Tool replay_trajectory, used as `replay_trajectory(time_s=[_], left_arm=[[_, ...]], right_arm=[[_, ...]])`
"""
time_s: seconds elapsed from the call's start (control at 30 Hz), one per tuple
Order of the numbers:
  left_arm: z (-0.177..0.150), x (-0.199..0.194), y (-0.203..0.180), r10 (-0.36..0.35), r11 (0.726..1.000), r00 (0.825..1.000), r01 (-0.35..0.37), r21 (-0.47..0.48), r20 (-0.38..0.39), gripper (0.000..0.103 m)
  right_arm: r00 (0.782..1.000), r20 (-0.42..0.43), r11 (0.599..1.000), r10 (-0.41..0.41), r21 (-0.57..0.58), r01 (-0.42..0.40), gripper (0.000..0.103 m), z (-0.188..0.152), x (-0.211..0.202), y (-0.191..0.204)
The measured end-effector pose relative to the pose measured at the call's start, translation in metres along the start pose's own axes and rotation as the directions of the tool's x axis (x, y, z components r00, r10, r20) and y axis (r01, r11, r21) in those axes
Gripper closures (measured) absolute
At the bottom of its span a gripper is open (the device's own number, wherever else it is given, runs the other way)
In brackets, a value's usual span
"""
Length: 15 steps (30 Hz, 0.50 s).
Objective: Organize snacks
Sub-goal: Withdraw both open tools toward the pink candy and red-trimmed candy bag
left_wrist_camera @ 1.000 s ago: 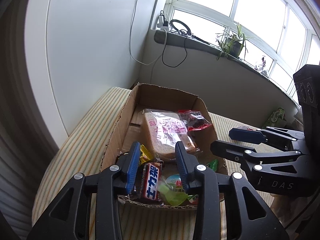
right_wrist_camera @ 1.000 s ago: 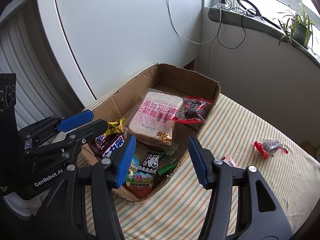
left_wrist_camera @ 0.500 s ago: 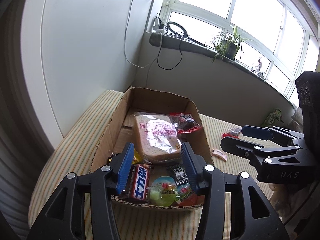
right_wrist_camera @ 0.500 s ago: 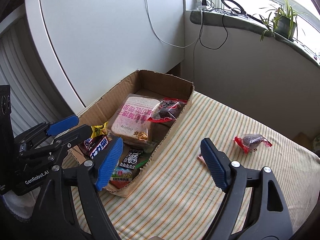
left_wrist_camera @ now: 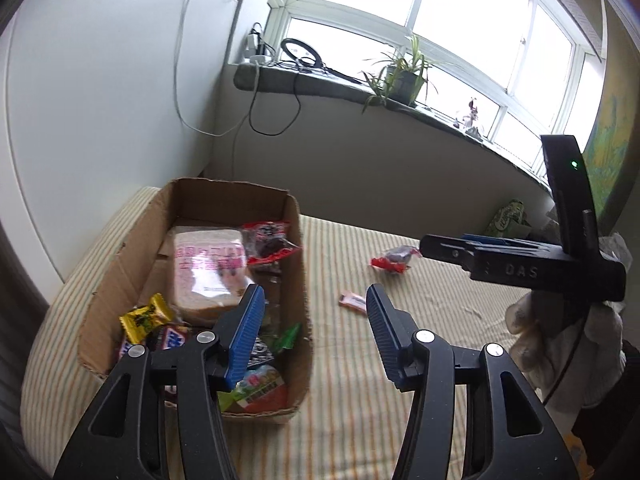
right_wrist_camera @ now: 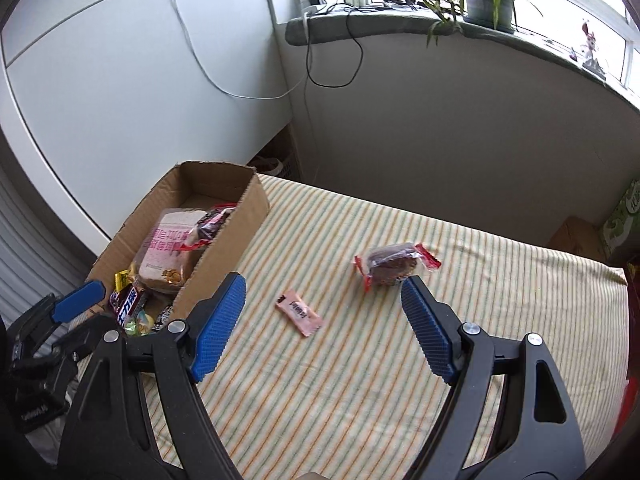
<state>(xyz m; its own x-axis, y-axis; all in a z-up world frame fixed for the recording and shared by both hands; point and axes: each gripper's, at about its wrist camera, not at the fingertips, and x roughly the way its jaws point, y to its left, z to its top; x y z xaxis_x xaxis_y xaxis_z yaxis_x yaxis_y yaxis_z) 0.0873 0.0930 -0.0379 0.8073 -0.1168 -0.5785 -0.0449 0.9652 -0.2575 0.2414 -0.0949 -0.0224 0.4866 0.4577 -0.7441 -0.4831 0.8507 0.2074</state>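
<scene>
A cardboard box point(left_wrist_camera: 298, 264) point(right_wrist_camera: 236, 232) on the striped cloth holds a wrapped bread pack point(left_wrist_camera: 208, 268) point(right_wrist_camera: 166, 248), a red-edged cake packet point(left_wrist_camera: 268, 240) and several small snacks. Two snacks lie loose on the cloth: a pink sachet point(right_wrist_camera: 299, 313) point(left_wrist_camera: 352, 302) and a red-wrapped dark cake point(right_wrist_camera: 392, 266) point(left_wrist_camera: 394, 259). My left gripper point(left_wrist_camera: 314, 334) hovers over the box's near right corner, jaws opening, nothing between them. My right gripper point(right_wrist_camera: 322, 326) stands open above the cloth, the pink sachet lying below the gap between its jaws. A gloved hand point(left_wrist_camera: 568, 344) carries it in the left wrist view.
White wall panels and a grey wall rise behind the cloth. A window sill point(right_wrist_camera: 400, 24) holds a potted plant point(right_wrist_camera: 486, 0), cables and a charger. A green box point(right_wrist_camera: 626, 216) stands at the cloth's far right edge.
Both grippers swung right, away from the box interior. The right gripper's jaws widened and now hang over the loose snacks. The left gripper's jaws spread wider.
</scene>
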Motion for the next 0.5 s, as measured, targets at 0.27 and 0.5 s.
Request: replay_trajectory(time_s=[0.27,0.5], left_arm=[[-0.011,0.035,-0.047,-0.074,0.997,0.993,0.077,0.032,-0.089,0.049],[-0.017,0.072,-0.068,-0.064,0.997,0.986,0.071,0.037,-0.156,0.049]], right_arm=[[0.998,-0.058,0.995,0.038,0.094,-0.033,0.020,0.016,0.027,-0.049],[0.988,-0.154,0.997,0.008,0.072,0.003,0.020,0.023,0.070,-0.056]])
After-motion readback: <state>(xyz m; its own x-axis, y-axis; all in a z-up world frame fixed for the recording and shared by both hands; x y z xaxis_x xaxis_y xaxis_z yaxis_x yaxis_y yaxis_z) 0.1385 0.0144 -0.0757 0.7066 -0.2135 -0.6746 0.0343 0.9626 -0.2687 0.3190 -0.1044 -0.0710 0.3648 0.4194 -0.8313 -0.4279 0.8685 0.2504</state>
